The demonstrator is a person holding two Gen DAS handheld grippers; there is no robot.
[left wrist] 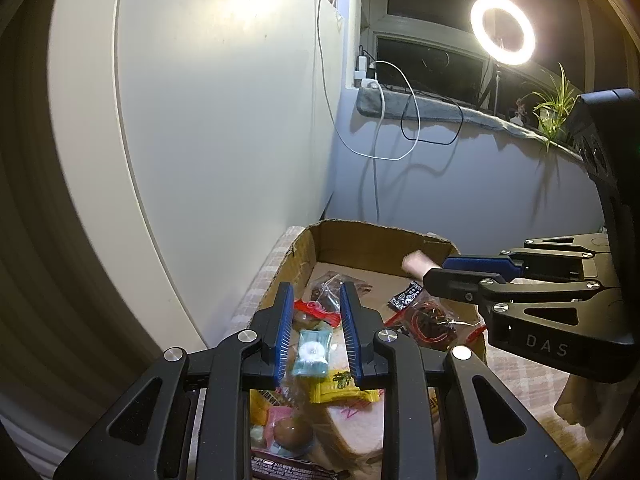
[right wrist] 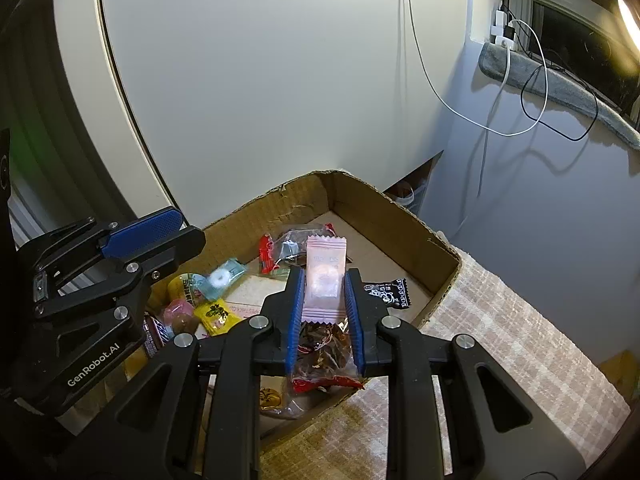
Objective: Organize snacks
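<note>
An open cardboard box (right wrist: 400,216) holds loose snacks: a yellow packet (right wrist: 216,316), a black packet (right wrist: 386,292) and a clear bag with red ends (right wrist: 324,360). My right gripper (right wrist: 322,274) is shut on a pale pink packet (right wrist: 324,276), upright above the box. The left wrist view shows this gripper (left wrist: 434,270) over the box's (left wrist: 360,236) far right corner. My left gripper (left wrist: 316,290) hangs over the box's left side, pads a narrow gap apart. A teal candy packet (left wrist: 312,354) shows through that gap. In the right wrist view it (right wrist: 220,278) lies among the snacks, clear of that gripper (right wrist: 190,226).
The box rests on a checked cloth (right wrist: 500,320) against a white curved panel (right wrist: 280,80). Behind are a bluish wall with hanging cables (left wrist: 400,120), a sill with a plant (left wrist: 554,108) and a lit ring light (left wrist: 502,30).
</note>
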